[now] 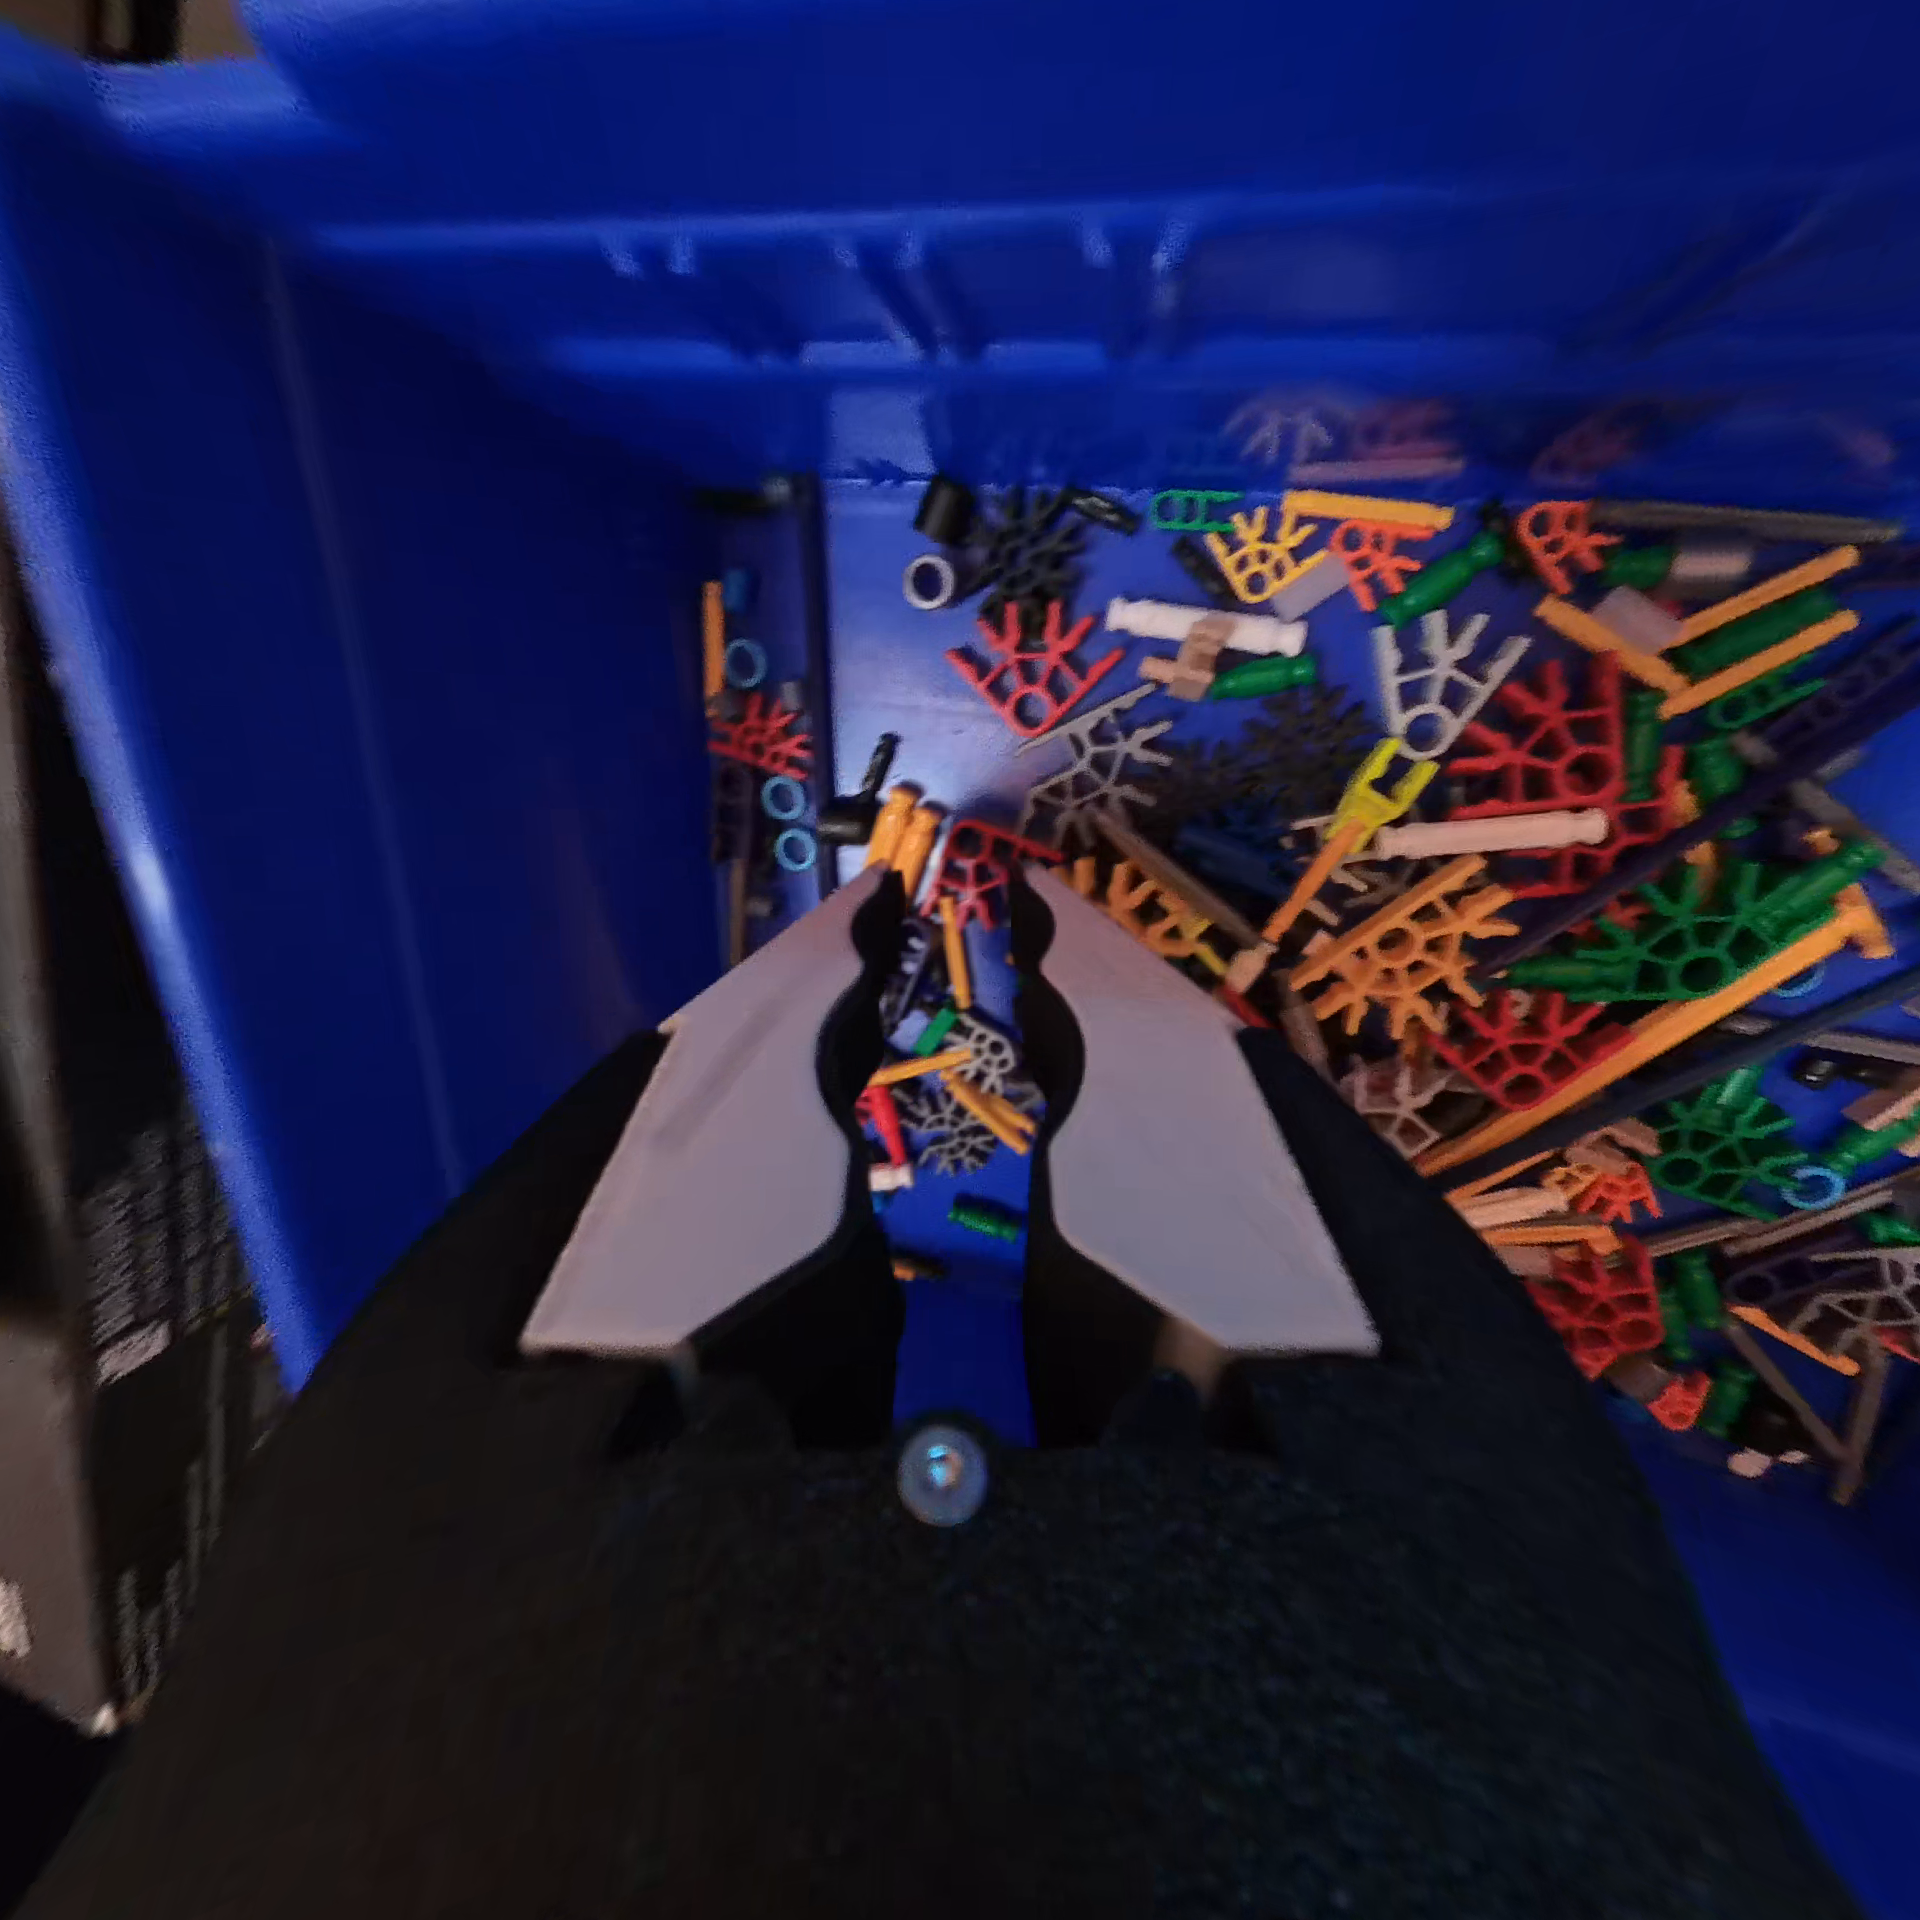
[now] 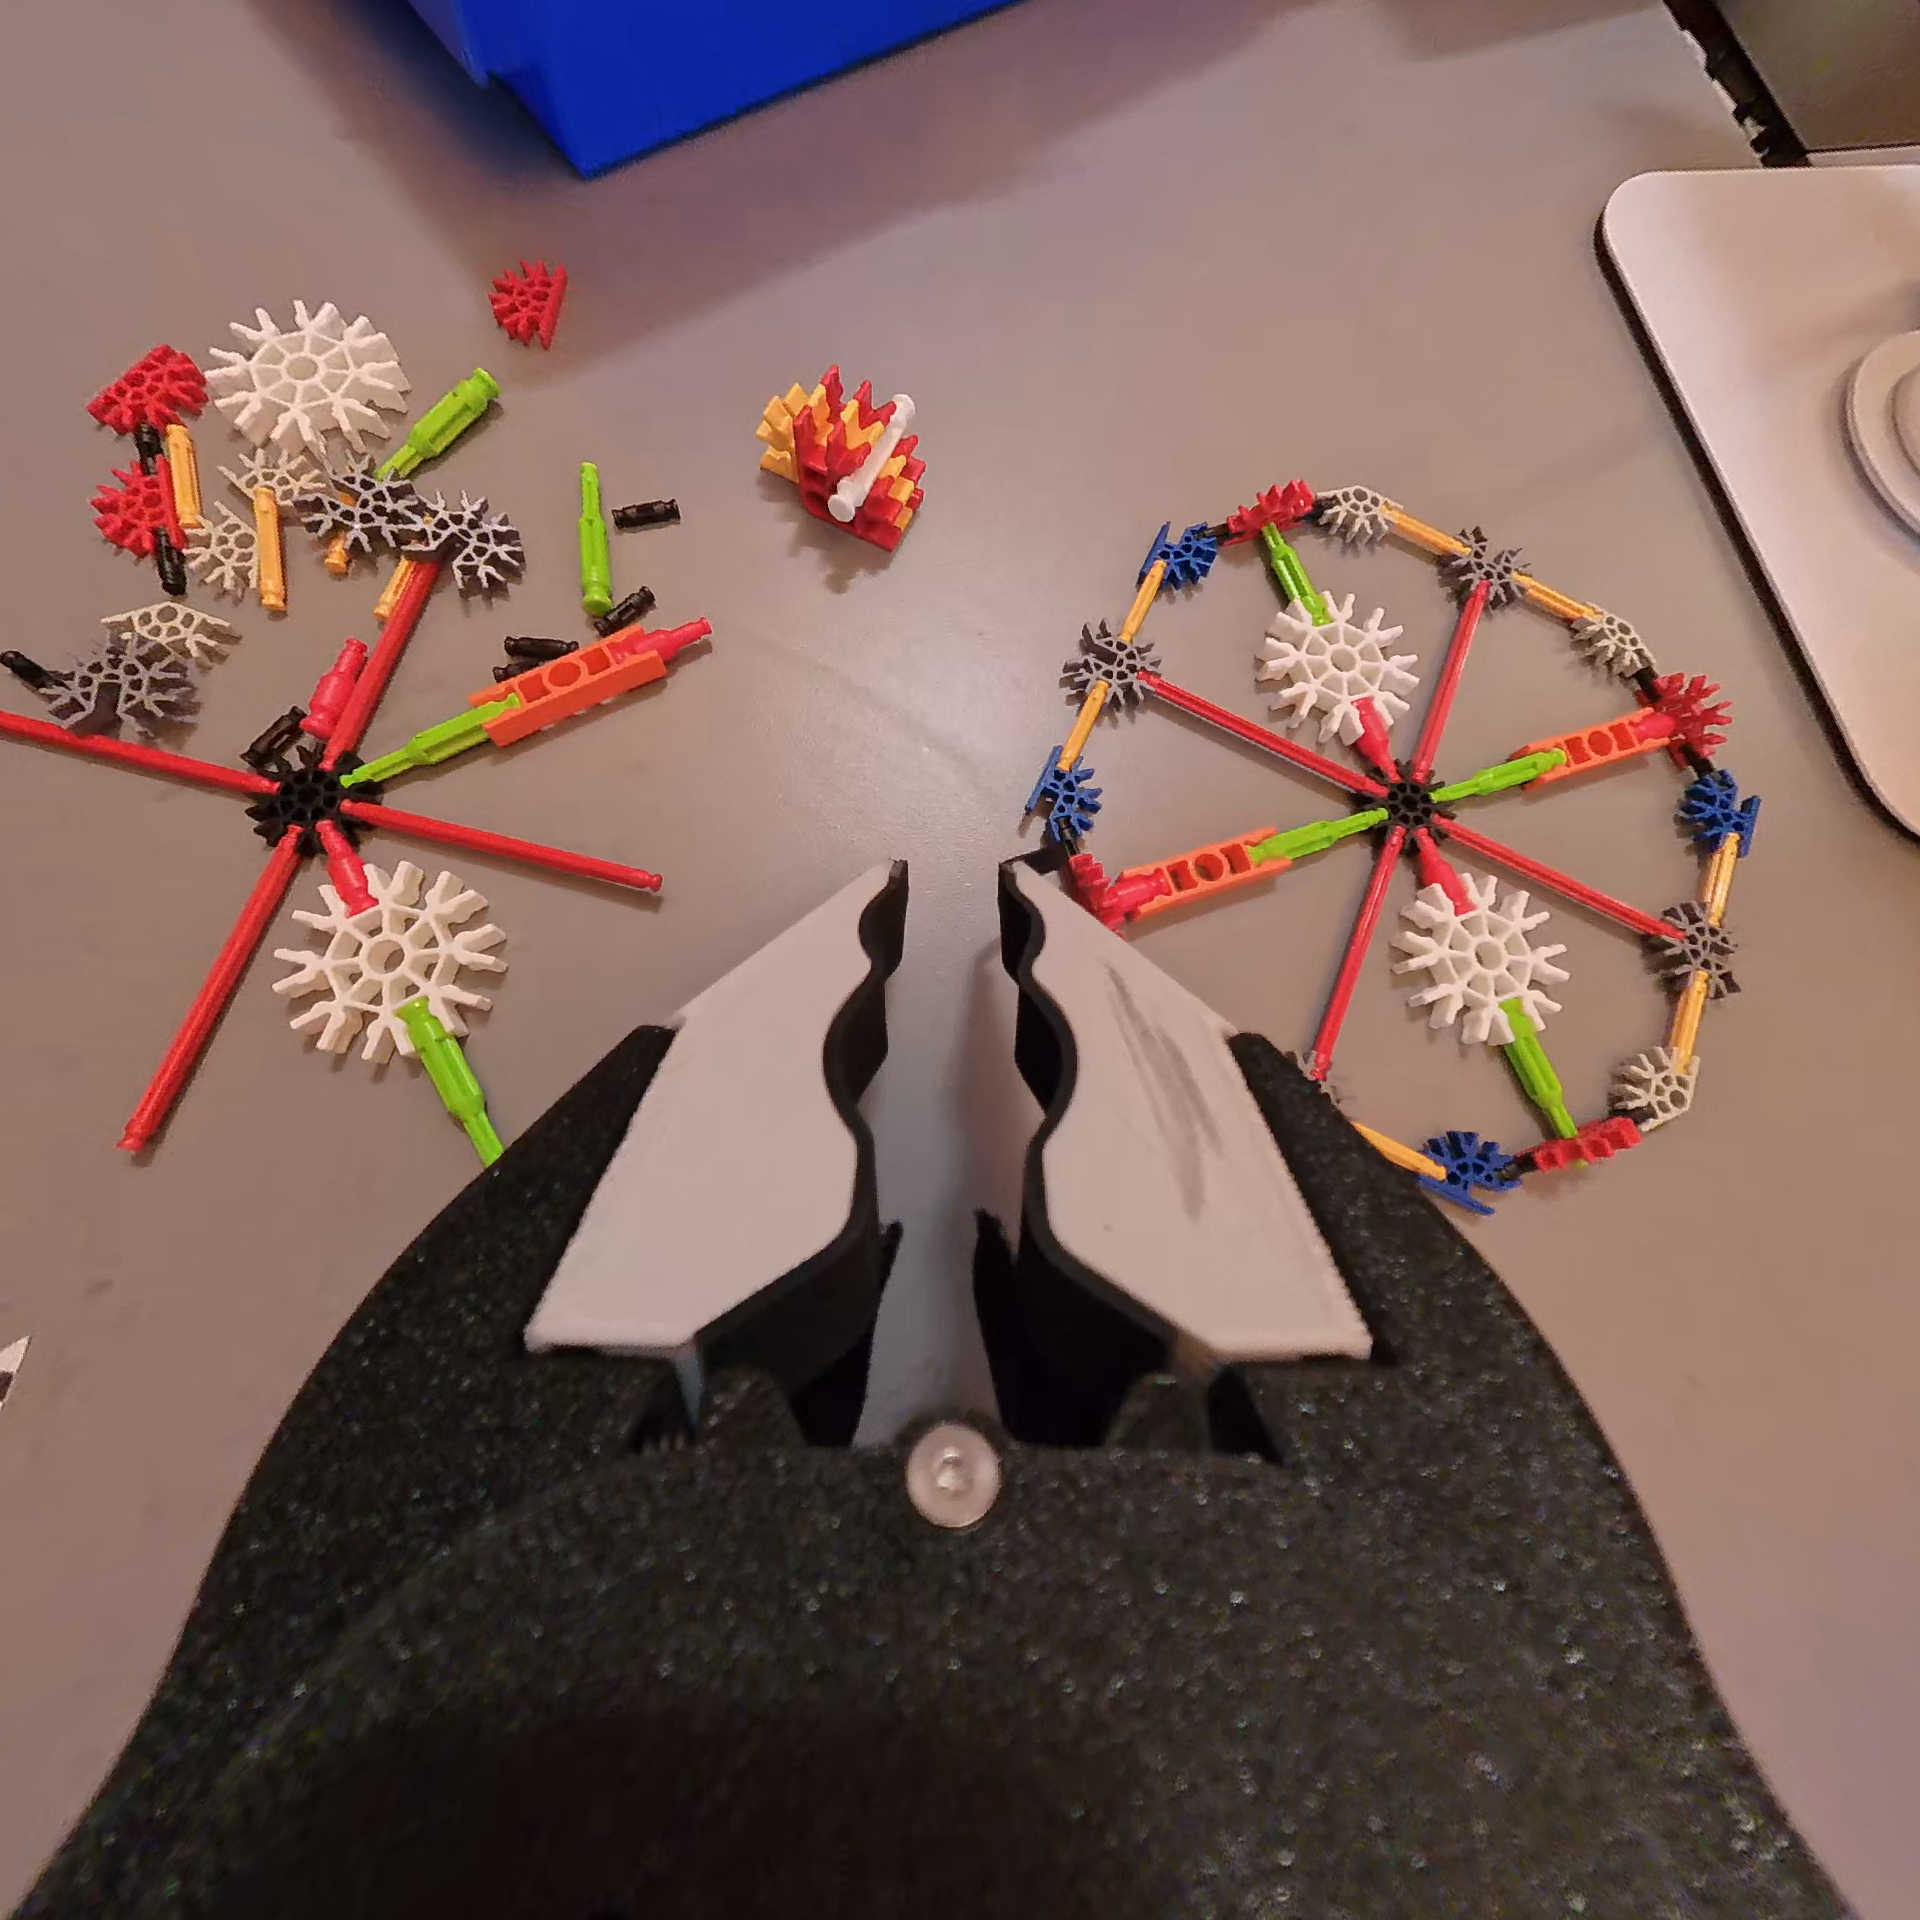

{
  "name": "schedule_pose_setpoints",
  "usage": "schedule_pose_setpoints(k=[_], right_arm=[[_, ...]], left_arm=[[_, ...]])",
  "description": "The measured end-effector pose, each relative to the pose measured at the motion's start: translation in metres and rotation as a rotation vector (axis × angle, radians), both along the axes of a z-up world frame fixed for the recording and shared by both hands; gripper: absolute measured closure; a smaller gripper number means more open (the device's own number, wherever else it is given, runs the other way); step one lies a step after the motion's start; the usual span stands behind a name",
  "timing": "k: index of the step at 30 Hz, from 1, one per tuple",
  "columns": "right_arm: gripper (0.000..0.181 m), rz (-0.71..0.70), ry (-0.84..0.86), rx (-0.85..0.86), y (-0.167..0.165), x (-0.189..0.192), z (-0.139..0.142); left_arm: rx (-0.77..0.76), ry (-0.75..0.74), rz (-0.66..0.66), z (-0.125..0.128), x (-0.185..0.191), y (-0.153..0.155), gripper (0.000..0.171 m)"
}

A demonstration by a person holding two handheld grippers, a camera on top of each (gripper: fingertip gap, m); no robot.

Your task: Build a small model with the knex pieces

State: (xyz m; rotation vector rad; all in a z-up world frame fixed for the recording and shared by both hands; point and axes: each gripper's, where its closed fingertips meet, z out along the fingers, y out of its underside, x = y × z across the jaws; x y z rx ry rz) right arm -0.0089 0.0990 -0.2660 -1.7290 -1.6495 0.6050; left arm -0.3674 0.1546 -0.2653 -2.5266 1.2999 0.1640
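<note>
Two grippers empty, jaws apart | left gripper (image 1: 948, 883) over blue bin (image 1: 520, 623) | right gripper (image 2: 948, 873) beside one wheel (image 2: 1403, 805)

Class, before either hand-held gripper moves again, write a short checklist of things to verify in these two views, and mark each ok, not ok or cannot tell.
1. Left hand-held gripper open and empty: ok, jaws apart with nothing between them.
2. Left hand-held gripper inside the blue plastic bin, above the heap of mixed coloured plastic construction pieces: ok.
3. Left view sharp enough to single out one piece: not ok, it is blurred.
4. Right hand-held gripper open and empty: ok, over bare grey tabletop.
5. Finished round rod-and-connector wheel clear of the right hand-held gripper: cannot tell, its rim sits right at the fingertip.
</note>
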Motion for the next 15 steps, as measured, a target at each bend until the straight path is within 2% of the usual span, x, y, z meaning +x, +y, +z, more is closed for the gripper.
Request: schedule_pose_setpoints(k=[2,4,6,11,15], right_arm=[[0.164,0.001,-0.001,0.001,0.000,0.000,0.000],[0.164,0.001,0.001,0.002,0.000,0.000,0.001],[0.164,0.000,0.001,0.004,0.000,0.000,0.001],[0.164,0.001,0.001,0.003,0.000,0.000,0.001],[0.164,0.001,-0.004,-0.001,0.000,0.000,-0.001]], left_arm=[[-0.057,-0.040,-0.018,-0.008,0.011,-0.009,0.139],[-0.080,-0.080,-0.027,-0.010,0.019,-0.012,0.132],[-0.113,-0.141,-0.039,-0.008,0.030,-0.018,0.115],[-0.149,-0.204,-0.113,0.000,0.049,-0.033,0.100],[-0.194,-0.195,-0.172,-0.011,0.059,-0.043,0.102]])
